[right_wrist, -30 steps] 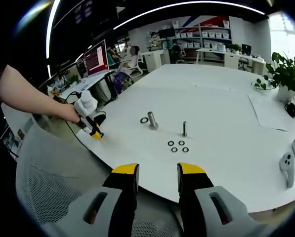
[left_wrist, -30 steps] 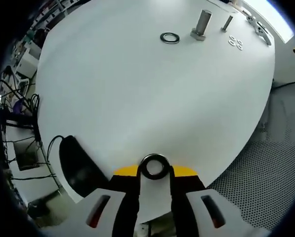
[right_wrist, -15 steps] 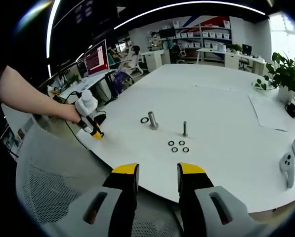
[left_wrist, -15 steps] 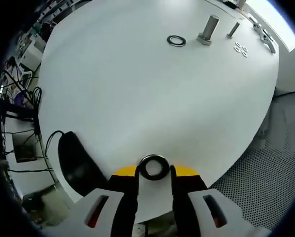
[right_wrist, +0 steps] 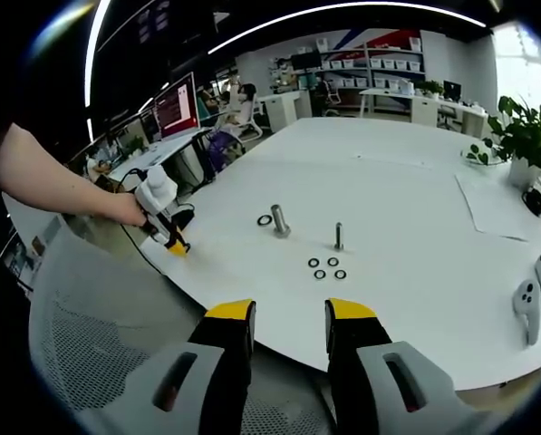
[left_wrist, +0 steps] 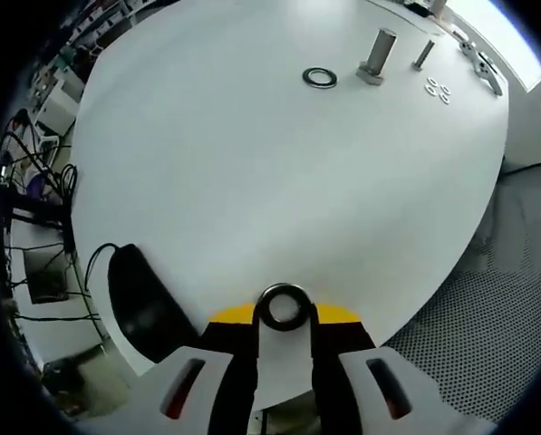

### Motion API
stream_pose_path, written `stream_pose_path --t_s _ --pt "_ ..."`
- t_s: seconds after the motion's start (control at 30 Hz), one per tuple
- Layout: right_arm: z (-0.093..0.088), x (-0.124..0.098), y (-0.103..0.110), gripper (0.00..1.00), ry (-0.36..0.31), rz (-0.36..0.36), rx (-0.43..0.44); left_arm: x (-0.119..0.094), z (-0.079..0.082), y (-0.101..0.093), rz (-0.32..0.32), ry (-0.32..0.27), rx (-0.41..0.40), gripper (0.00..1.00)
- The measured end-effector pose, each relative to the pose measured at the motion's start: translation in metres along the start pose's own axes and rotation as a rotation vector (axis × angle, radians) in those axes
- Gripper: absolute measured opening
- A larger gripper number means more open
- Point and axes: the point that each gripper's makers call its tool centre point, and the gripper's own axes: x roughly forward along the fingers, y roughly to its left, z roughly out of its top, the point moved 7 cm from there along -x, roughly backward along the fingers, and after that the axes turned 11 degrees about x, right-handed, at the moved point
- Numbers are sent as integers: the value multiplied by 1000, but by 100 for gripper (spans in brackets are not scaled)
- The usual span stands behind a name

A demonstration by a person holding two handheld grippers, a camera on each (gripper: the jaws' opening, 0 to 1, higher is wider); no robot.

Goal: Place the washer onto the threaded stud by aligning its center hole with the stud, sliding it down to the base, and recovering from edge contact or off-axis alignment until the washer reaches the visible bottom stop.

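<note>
My left gripper (left_wrist: 284, 313) is shut on a dark ring-shaped washer (left_wrist: 284, 306), held upright between the yellow jaw tips near the table's edge. Far across the white table (left_wrist: 252, 172) stand a thick threaded stud (left_wrist: 376, 56) and a thin stud (left_wrist: 423, 53). A large black washer (left_wrist: 319, 77) lies left of the thick stud. In the right gripper view a hand holds the left gripper (right_wrist: 166, 231) at the table's left edge. My right gripper (right_wrist: 288, 319) stands open off the table's near edge, well short of the thick stud (right_wrist: 279, 220) and thin stud (right_wrist: 339, 236).
Three small washers (right_wrist: 327, 268) lie in front of the thin stud. Two white hand controllers (right_wrist: 533, 299) rest at the right, with a paper sheet (right_wrist: 497, 208) and a potted plant (right_wrist: 524, 136) behind. A black cabled object (left_wrist: 139, 304) sits by the left gripper.
The left gripper view has shifted slightly, with the washer still held between the jaws. The right gripper view is unchanged.
</note>
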Motion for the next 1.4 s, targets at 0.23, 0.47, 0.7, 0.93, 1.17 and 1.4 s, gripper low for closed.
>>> stream_pose_path --t_s 0.23,0.47,0.7,0.93,1.17,1.4 --pt "0 0 0 33 2 1 -1 0 10 -7 -11 8 81 18" --pt "0 0 0 33 1 0 0 -1 22 -12 -15 5 133 18" --pt "0 0 0 33 0 1 2 -6 38 -11 -18 -11 179 18" --pt "0 0 0 33 -1 1 4 -13 64 -14 -23 -50 220 18" --pt "0 0 0 33 -4 1 7 -23 98 -20 -24 -98 274 18" --pt "0 0 -1 33 -5 0 9 -33 126 -25 -31 -140 301 19"
